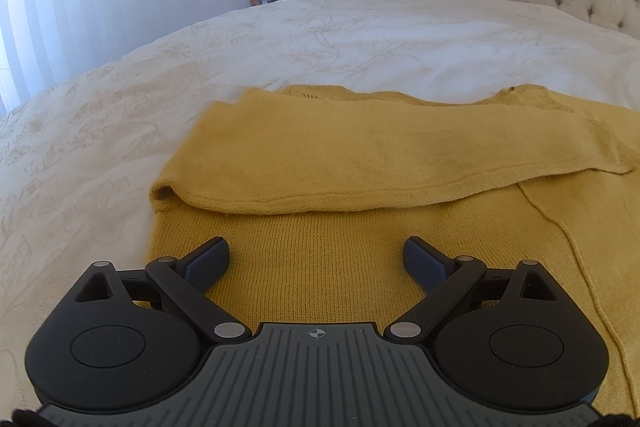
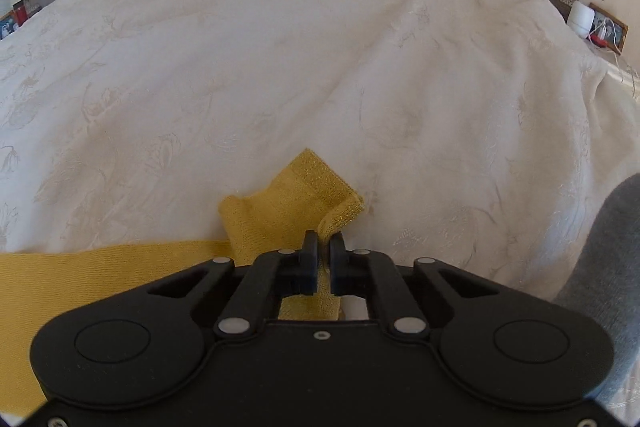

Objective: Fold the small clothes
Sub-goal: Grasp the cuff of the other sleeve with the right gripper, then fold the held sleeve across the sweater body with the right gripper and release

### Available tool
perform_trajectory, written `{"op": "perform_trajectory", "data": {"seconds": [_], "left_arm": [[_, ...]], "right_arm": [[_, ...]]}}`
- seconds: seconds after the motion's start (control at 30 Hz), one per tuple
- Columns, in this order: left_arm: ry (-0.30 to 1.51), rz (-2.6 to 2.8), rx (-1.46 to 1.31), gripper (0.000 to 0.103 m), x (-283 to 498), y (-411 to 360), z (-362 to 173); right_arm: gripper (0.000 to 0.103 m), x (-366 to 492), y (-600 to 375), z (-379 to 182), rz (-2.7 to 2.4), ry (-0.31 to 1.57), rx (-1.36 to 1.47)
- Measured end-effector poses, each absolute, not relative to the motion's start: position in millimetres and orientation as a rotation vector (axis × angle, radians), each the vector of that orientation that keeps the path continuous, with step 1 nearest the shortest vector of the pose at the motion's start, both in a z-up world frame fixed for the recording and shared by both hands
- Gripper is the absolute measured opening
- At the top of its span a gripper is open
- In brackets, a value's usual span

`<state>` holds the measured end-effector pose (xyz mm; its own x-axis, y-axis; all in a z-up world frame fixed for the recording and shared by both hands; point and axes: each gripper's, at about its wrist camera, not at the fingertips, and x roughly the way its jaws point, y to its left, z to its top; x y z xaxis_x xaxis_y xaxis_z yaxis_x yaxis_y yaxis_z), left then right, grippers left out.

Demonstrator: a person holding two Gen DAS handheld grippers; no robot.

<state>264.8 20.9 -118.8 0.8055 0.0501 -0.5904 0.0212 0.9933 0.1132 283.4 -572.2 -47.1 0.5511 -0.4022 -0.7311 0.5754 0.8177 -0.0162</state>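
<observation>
My right gripper (image 2: 324,245) is clamped on the yellow sweater's sleeve cuff (image 2: 316,187); left gripper (image 1: 316,259) gapes empty over the sweater body (image 1: 320,267). Next, probably fold the sleeve across.

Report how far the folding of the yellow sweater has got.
Done: one sleeve already lies folded across the yellow sweater on the bedspread. In hand: the right gripper has its jaws shut on the other sleeve's cuff. Left: fold that sleeve in, then the body; the left gripper hovers open over the hem.
</observation>
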Motion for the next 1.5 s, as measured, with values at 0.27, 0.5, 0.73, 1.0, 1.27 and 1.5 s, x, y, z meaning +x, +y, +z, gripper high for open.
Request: {"op": "perform_trajectory", "data": {"seconds": [0.27,0.5,0.73,1.0,1.27,1.5], "left_arm": [[0.641,0.01,0.097,0.096,265.6,23.0,-118.3],[0.641,0.008,0.091,0.096,265.4,23.8,-117.9],[0.639,0.009,0.094,0.096,264.4,24.2,-118.0],[0.637,0.008,0.092,0.096,264.5,25.3,-118.2],[0.639,0.005,0.087,0.096,264.4,27.0,-117.6],[0.644,0.011,0.096,0.096,264.8,24.2,-117.1]], "right_arm": [[0.011,284.4,-507.5,33.9,-0.45,0.64,0.162],[0.011,310.5,-406.3,84.1,-0.199,0.538,0.156],[0.011,329.8,-286.7,79.4,0.105,0.52,0.197],[0.012,345.9,-171.6,4.4,0.267,0.654,0.218],[0.049,301.6,-172.1,-38.0,0.313,0.654,0.19],[0.049,254.5,-239.0,-45.9,0.167,0.589,0.17]]}}
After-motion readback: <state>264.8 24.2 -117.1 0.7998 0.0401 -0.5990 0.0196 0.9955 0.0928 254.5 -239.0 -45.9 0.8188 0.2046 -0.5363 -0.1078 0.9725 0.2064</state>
